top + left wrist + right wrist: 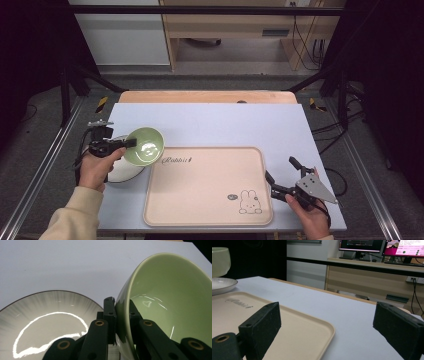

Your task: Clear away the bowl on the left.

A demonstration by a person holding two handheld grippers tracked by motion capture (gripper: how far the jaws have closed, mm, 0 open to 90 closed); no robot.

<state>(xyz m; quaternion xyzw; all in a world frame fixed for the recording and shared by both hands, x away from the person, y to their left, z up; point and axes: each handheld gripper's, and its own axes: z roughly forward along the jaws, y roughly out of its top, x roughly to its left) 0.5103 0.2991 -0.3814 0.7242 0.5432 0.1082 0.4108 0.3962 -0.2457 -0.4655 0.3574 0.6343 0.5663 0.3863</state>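
Left gripper [131, 143] — fingers clamped on the rim of a green bowl [145, 145], held tilted above a grey-white plate [121, 170] on the bench [225, 125]. Right gripper [281, 176] — fingers spread wide, empty, beside the beige rabbit-print tray [200, 185].

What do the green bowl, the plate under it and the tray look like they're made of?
Green bowl: likely glazed ceramic; glossy, with sharp light reflections. Plate: also looks like glazed ceramic; shiny, grey streaks, dark rim. Tray: probably matte plastic; dull beige with a printed rabbit.
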